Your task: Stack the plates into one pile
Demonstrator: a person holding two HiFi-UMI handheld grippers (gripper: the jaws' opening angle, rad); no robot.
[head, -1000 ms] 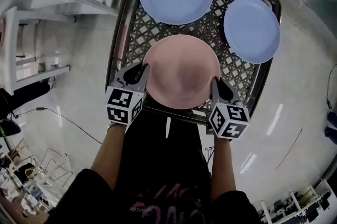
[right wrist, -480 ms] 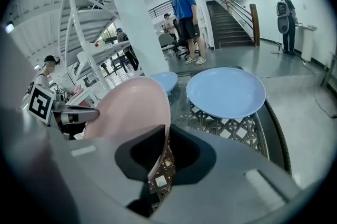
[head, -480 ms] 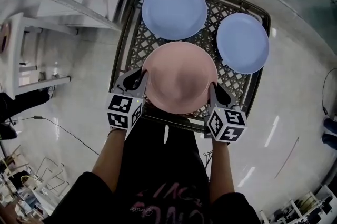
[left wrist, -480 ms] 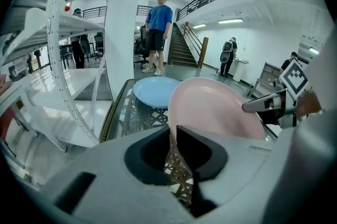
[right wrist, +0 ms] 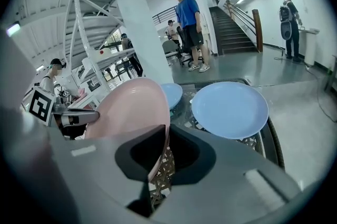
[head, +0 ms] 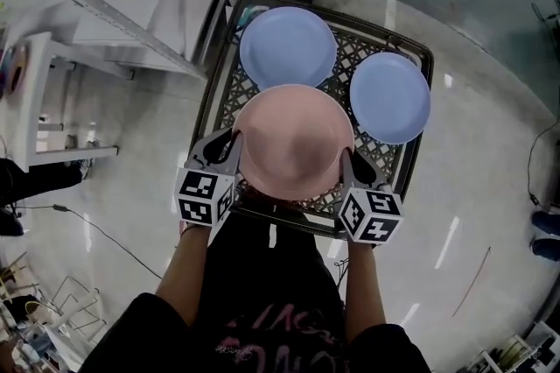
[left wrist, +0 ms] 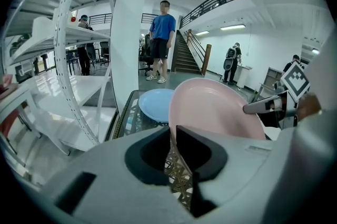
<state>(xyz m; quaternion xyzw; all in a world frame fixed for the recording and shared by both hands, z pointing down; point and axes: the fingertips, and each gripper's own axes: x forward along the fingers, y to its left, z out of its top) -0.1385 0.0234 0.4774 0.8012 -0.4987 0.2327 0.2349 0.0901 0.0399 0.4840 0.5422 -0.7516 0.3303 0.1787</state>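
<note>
My L claw (head: 229, 151) & R claw (head: 349, 165) clamp pink plate (head: 293, 144) over table (head: 418, 47); blue plates (head: 288, 47) (head: 390, 97) lie apart. No pile yet.

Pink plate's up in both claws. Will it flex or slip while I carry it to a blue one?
Probably stiff: the pink plate holds its shape with the left claw and right claw pinching only opposite rims. The surface looks smooth, so those narrow grips might slip if it tilts. Likely light, since two rim pinches carry it.
</note>
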